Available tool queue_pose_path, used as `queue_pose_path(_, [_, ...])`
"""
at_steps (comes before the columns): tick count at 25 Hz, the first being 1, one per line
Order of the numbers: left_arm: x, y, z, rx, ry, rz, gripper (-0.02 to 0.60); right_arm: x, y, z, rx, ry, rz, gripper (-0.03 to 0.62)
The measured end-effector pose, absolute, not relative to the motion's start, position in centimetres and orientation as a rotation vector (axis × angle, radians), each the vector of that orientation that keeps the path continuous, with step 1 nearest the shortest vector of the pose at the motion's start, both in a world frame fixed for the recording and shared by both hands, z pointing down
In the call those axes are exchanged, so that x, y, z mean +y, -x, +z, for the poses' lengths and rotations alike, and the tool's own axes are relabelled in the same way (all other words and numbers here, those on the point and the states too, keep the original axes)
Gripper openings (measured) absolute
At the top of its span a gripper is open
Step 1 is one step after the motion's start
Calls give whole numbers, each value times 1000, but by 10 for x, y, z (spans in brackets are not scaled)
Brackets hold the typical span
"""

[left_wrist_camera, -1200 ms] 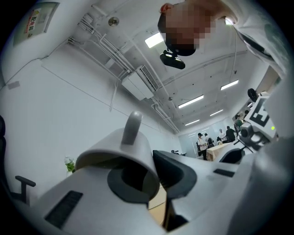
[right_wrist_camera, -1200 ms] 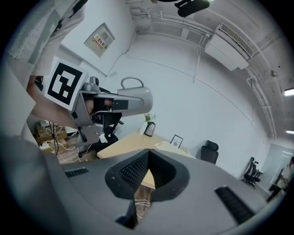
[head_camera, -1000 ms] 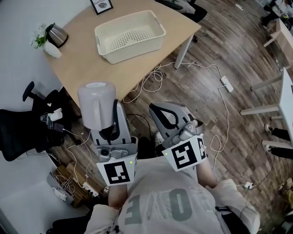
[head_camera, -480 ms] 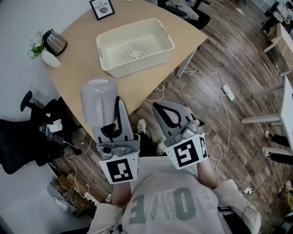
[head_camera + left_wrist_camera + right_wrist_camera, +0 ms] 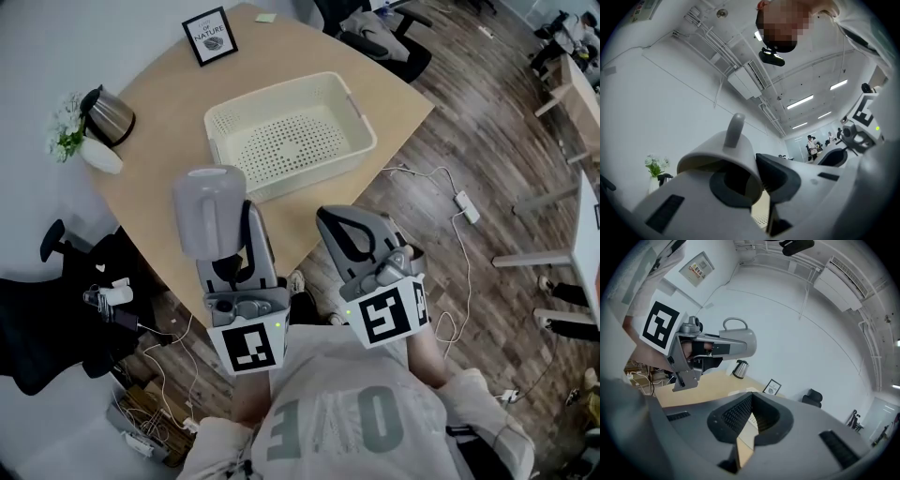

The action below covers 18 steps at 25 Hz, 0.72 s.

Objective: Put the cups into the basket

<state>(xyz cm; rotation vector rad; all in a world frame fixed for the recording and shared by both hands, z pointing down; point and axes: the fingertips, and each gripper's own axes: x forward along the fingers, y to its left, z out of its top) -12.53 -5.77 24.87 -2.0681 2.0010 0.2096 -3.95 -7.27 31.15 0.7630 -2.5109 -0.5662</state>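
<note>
Left tool [image 5: 234, 236] clamps the cup [image 5: 208, 208] by its wall; likely stiff, light, breakable. Right tool [image 5: 341, 228] closed, empty.

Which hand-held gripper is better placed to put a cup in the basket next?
Left. The left hand-held gripper clamps the grey cup near the basket; the right hand-held gripper is shut and empty.

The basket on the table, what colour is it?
The basket is cream, clearest in the head view.
</note>
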Motion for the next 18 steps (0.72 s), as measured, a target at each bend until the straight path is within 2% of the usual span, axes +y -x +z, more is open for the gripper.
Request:
queue_pose_path(9, [-107,164,259,1980,2136,186,41,-132,80,311,-2458,-805,-563,-2])
queue_pose_path(18, [-139,186,269,2046,2141,159,41,-163,86,322,-2435,-793,-534,-2])
